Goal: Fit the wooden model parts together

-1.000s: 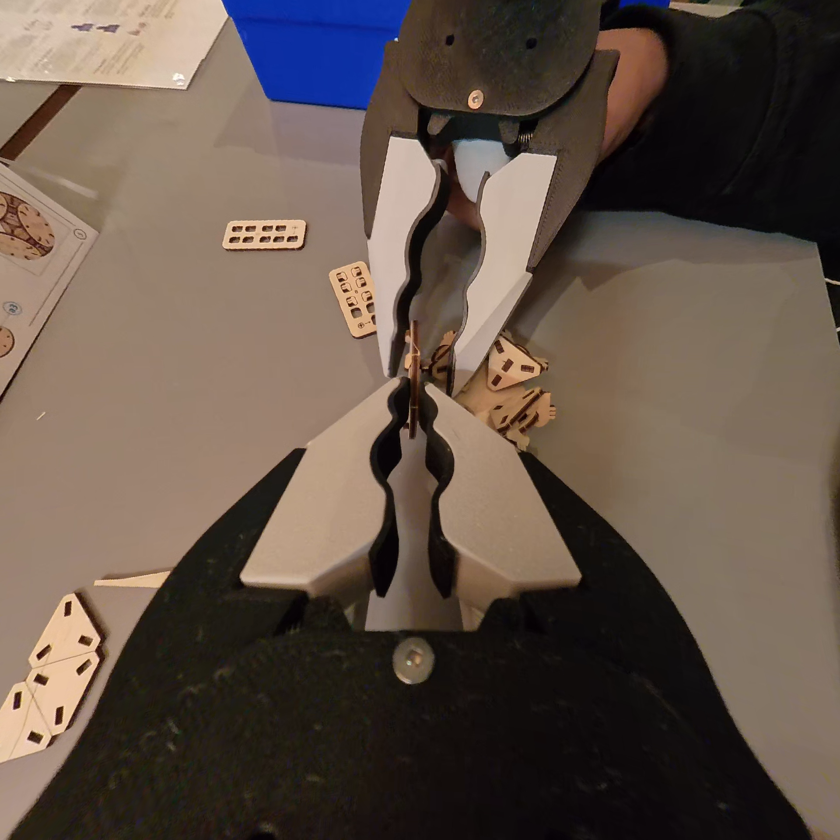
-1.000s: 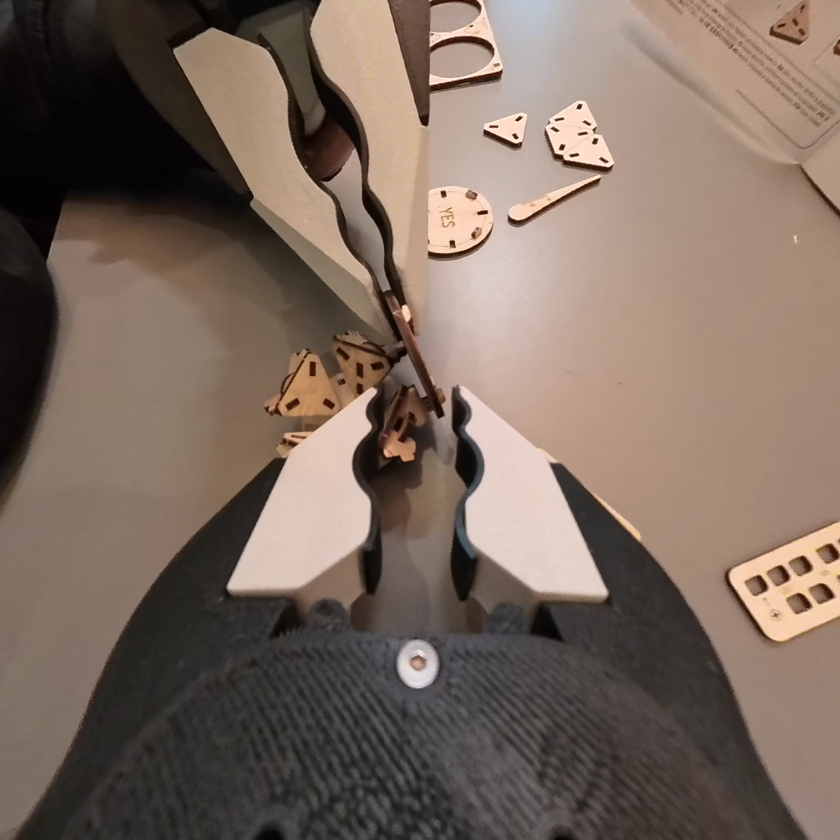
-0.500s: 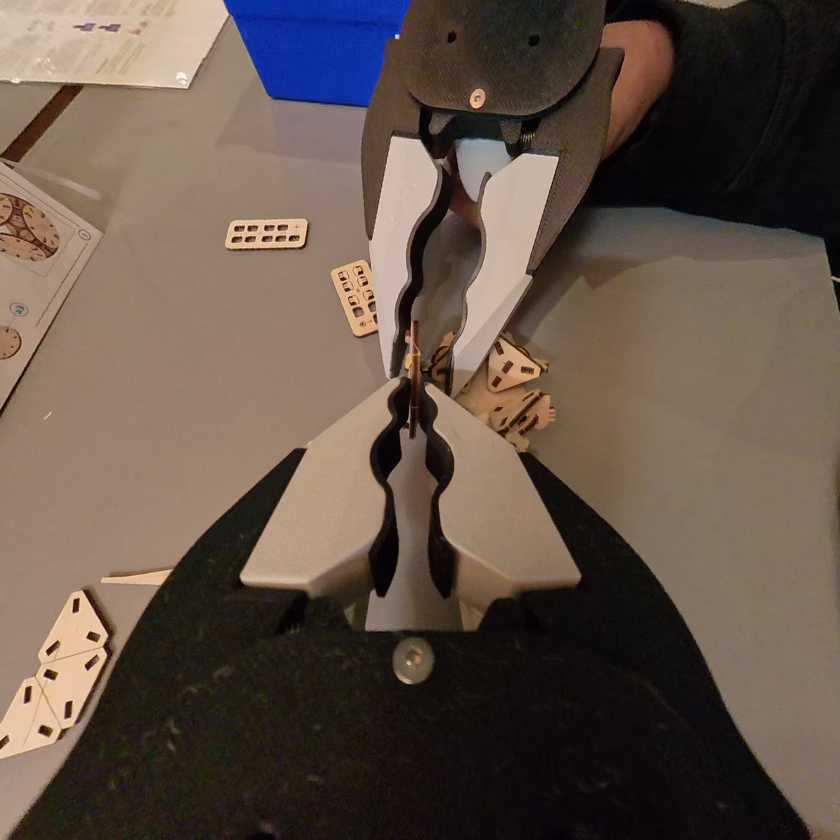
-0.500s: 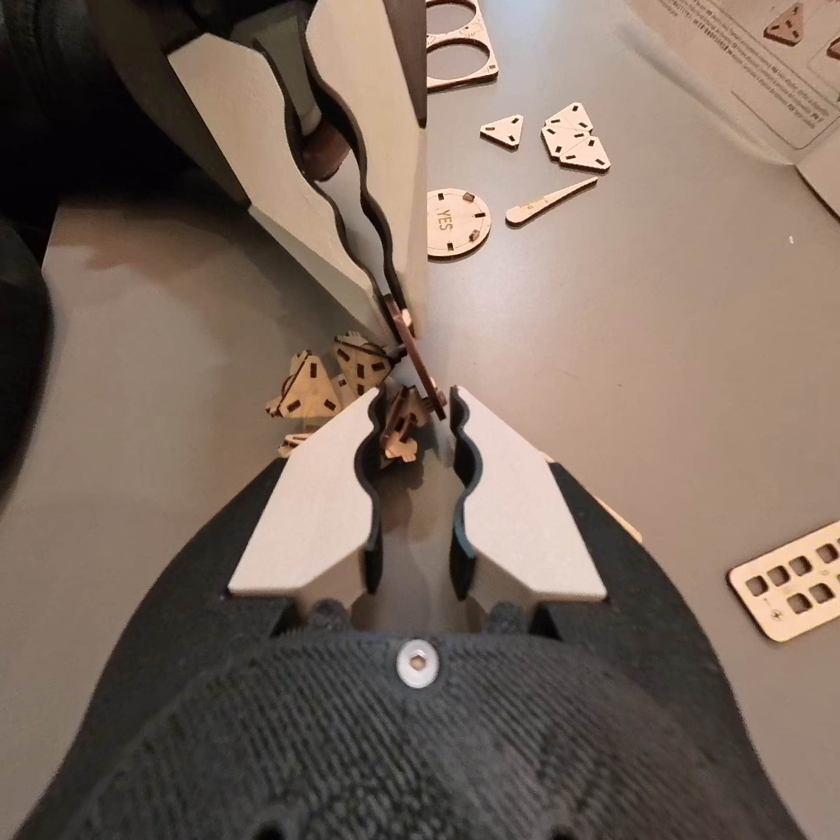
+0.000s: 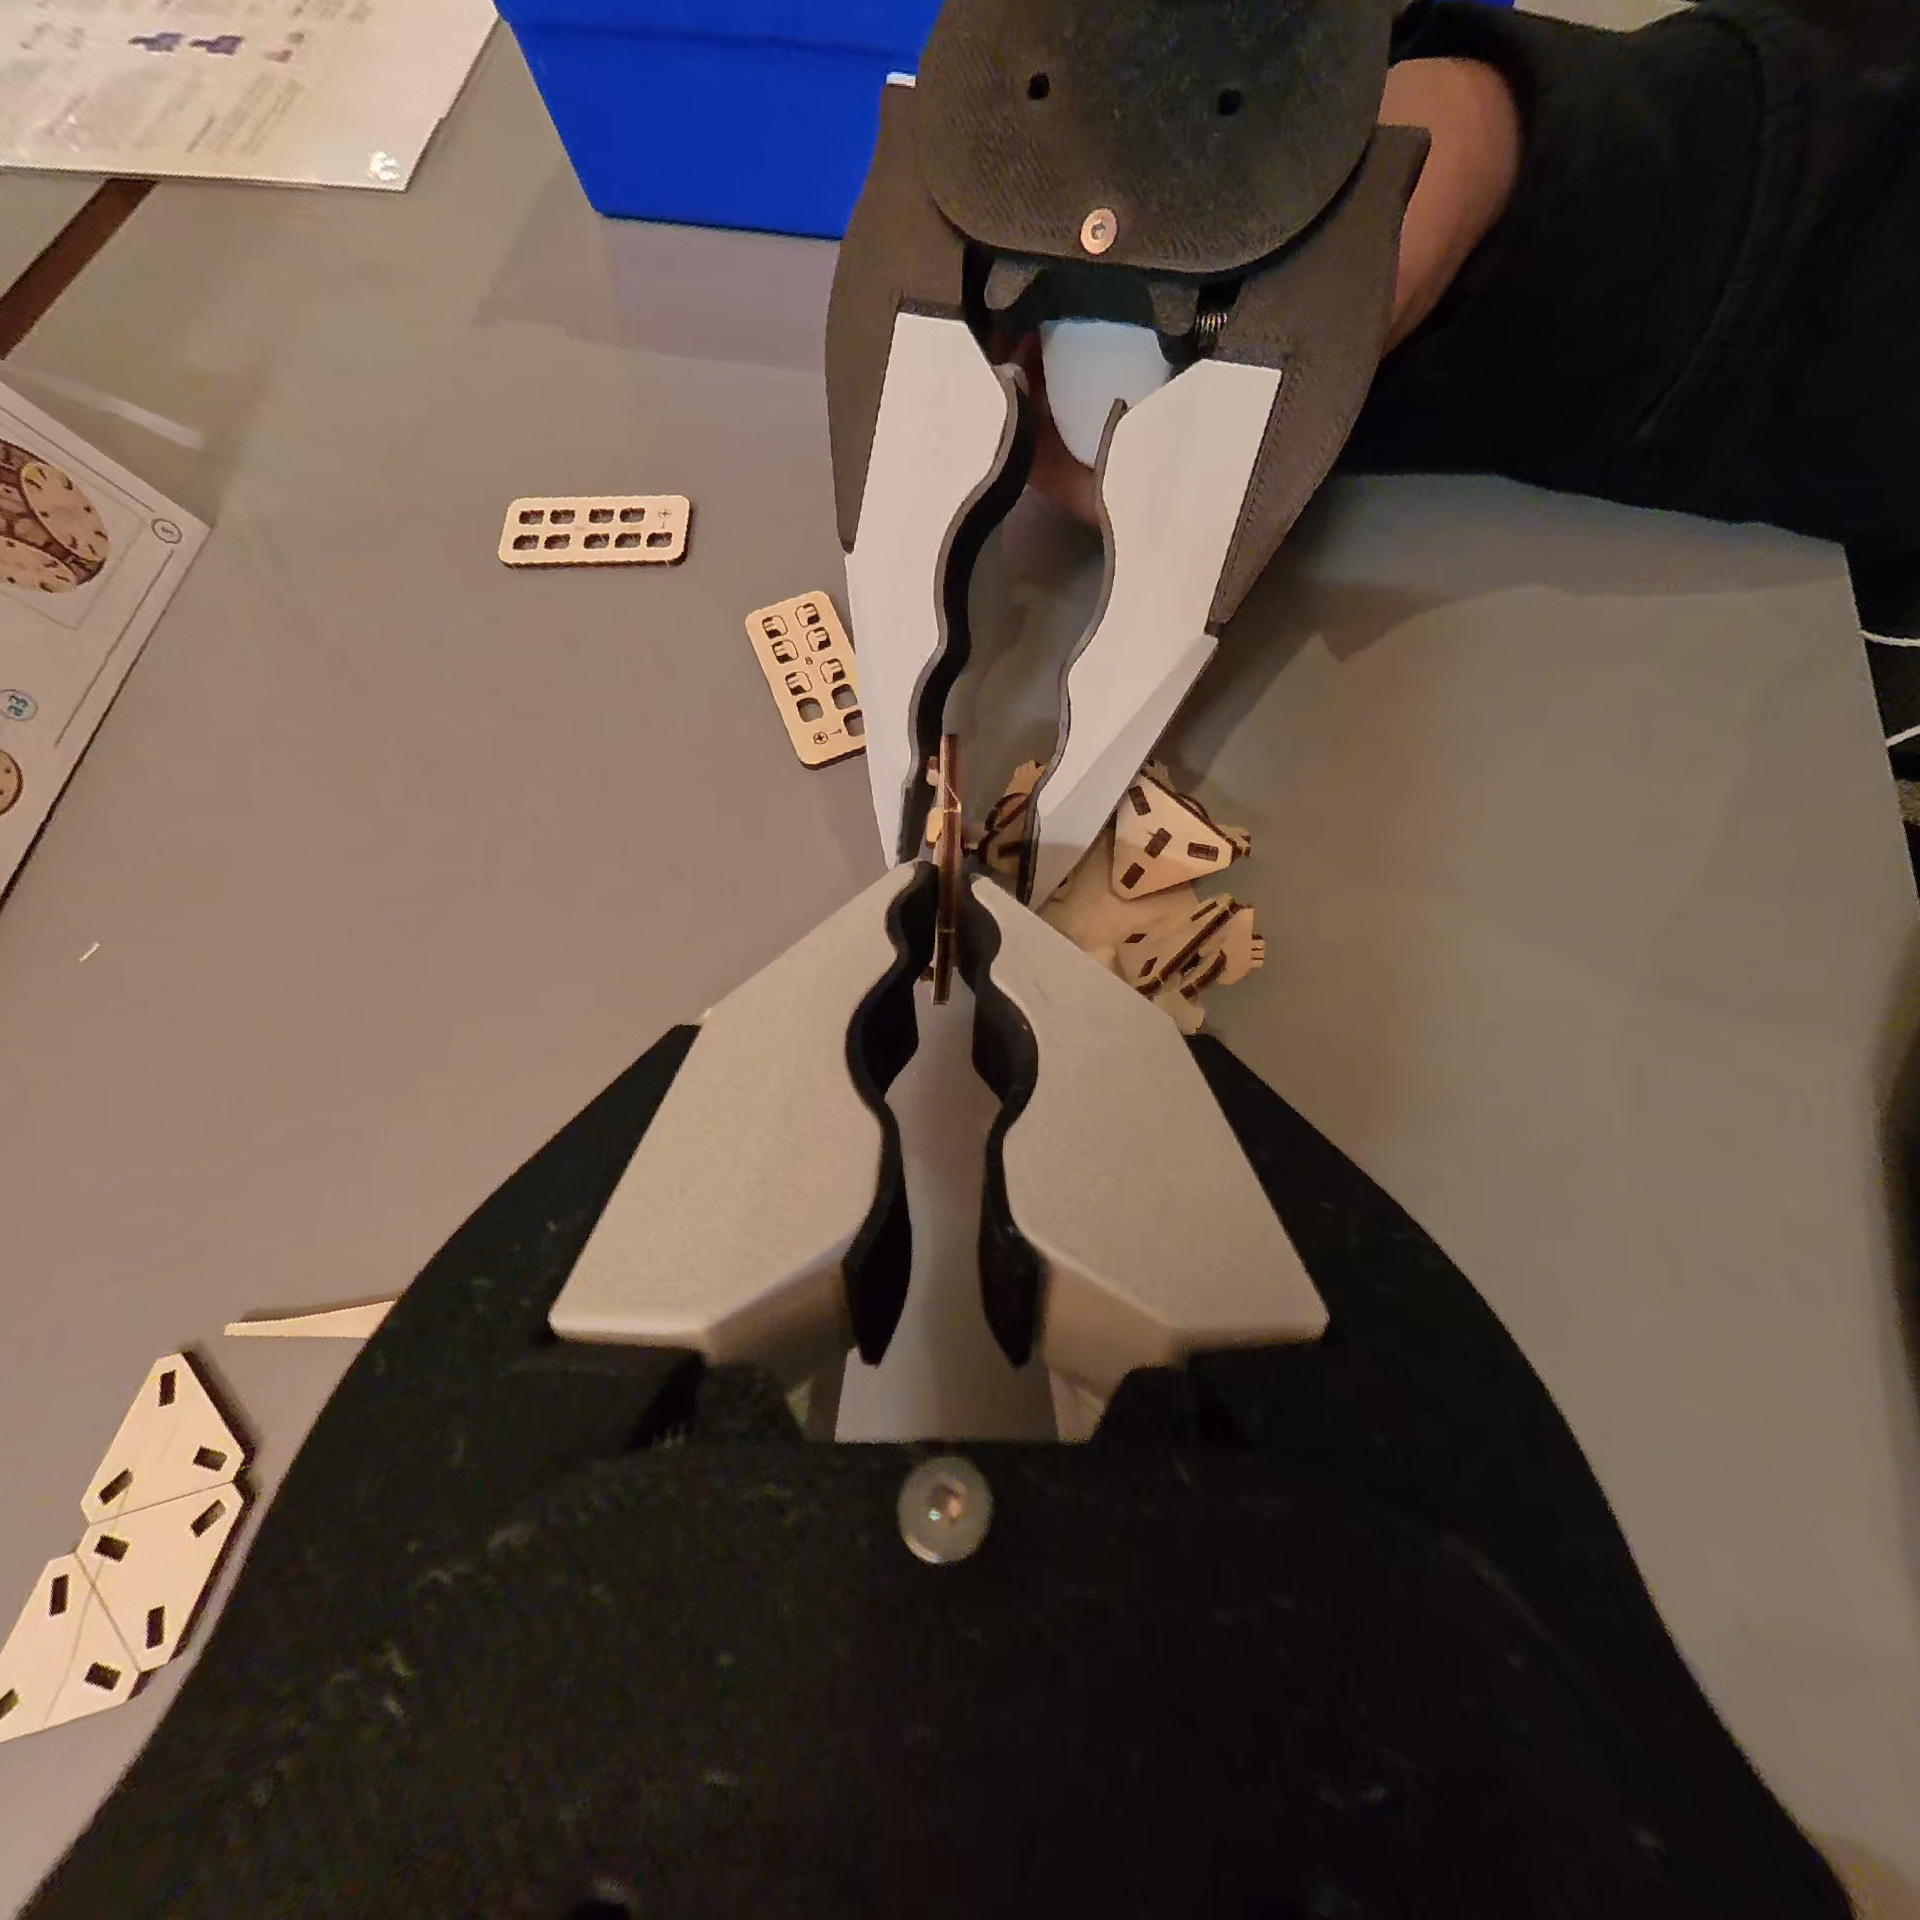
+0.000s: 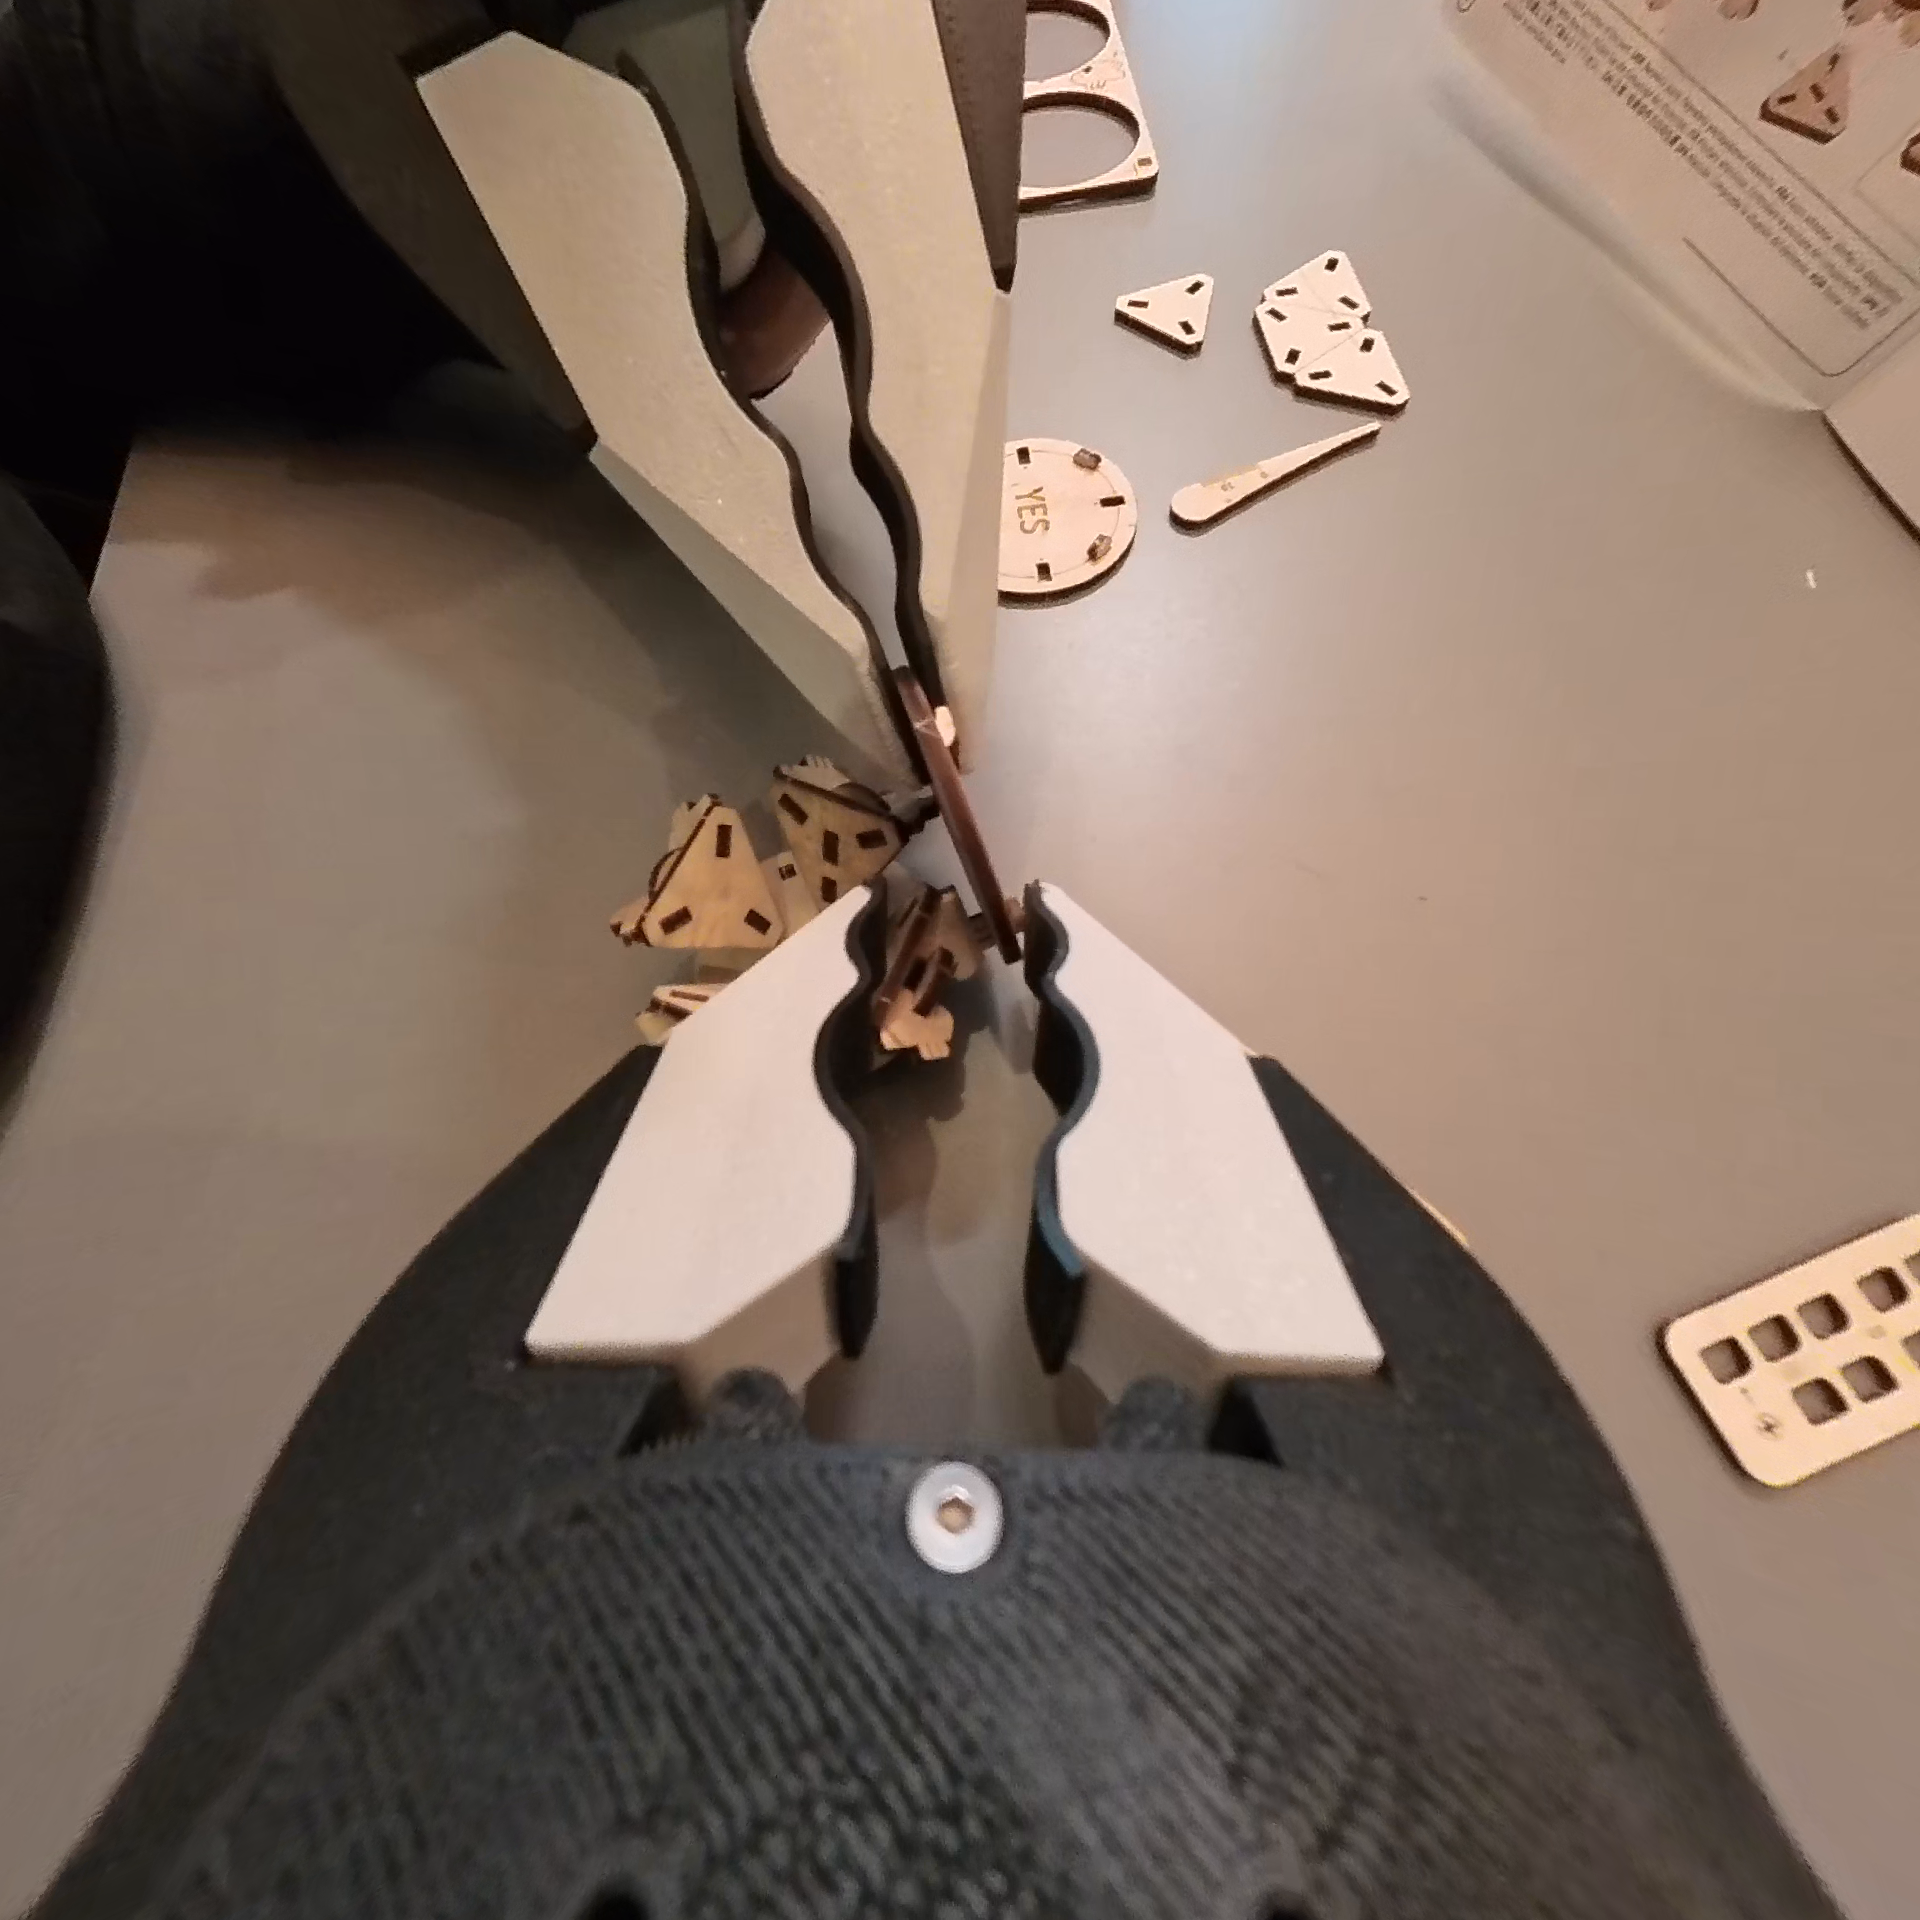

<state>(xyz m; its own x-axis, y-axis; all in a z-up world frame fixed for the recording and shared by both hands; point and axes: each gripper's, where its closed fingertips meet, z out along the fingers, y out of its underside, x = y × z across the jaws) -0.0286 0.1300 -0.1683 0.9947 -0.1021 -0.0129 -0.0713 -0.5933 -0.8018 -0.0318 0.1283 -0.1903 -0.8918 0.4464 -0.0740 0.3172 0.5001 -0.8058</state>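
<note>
My left gripper (image 5: 943, 883) is shut on a thin dark-edged wooden plate (image 5: 945, 862), held edge-on just above the grey table (image 5: 416, 935). It also shows in the right wrist view (image 6: 925, 748), with the plate (image 6: 966, 831) slanting down from its tips. My right gripper (image 6: 951, 904) faces it tip to tip. Its pads close around a small slotted wooden assembly (image 6: 914, 966) and the plate's far end; one pad touches the assembly, the other a tab on the plate. More triangular faces of the assembly (image 6: 717, 883) rest on the table beside it. In the left wrist view the right gripper (image 5: 966, 831) comes down from the top.
Slotted wooden cards (image 5: 594, 532) (image 5: 810, 686) lie left of the grippers, a blue bin (image 5: 727, 104) and paper sheets (image 5: 208, 83) behind. Flat triangular pieces (image 5: 135, 1538), a round disc (image 6: 1065, 520), a pointer (image 6: 1273, 473), a ring frame (image 6: 1081, 114) and a booklet (image 6: 1714, 156) lie around. Less than 4 cm separates the two grippers' tips. The round disc (image 6: 1065, 520) is about 11 cm from both grippers' fingertips.
The right jaws have narrowed slightly around the assembly and the plate's end. The left gripper keeps its hold on the plate; both grippers have hardly moved.
</note>
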